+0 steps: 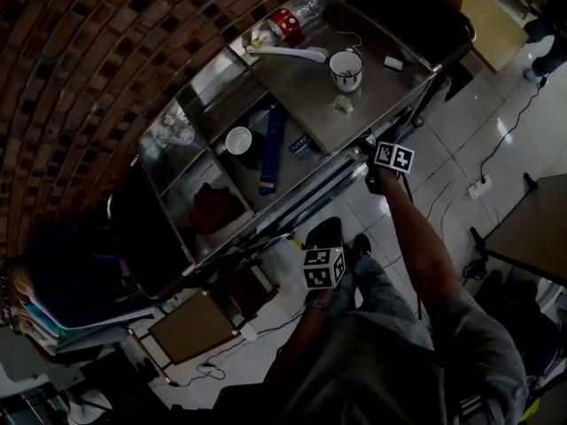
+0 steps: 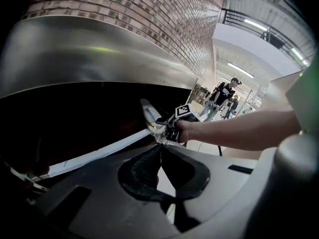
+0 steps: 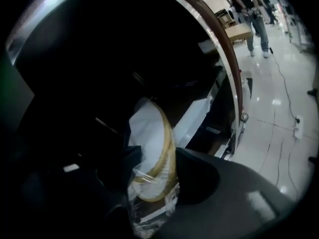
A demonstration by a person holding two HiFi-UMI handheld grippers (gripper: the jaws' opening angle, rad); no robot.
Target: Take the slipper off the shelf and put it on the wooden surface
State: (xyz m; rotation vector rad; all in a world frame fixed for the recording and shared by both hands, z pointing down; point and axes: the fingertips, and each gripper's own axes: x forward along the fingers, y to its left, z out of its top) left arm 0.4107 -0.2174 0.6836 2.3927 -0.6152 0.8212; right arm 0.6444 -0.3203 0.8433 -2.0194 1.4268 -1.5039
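A white slipper (image 3: 149,143) with a tan edge, wrapped in clear plastic, sits between the jaws of my right gripper (image 3: 149,185), which press on its sides. In the head view the right gripper (image 1: 372,153) is at the front edge of the metal shelf cart (image 1: 390,91), at its middle tier. The left gripper view shows that same gripper (image 2: 167,128) holding the slipper (image 2: 148,114) just off the shelf edge. My left gripper (image 2: 160,147) is shut with nothing in it and hangs lower (image 1: 321,233), in front of the cart. A tan wooden surface (image 1: 483,11) lies at the far right.
The cart's top holds a mug (image 1: 346,69), a white long-handled tool (image 1: 288,53) and a bottle (image 1: 297,16). Lower tiers carry a bowl (image 1: 238,140), a blue box (image 1: 272,149) and a red item (image 1: 215,206). Cables and a power strip (image 1: 479,187) lie on the tile floor. People stand in the distance.
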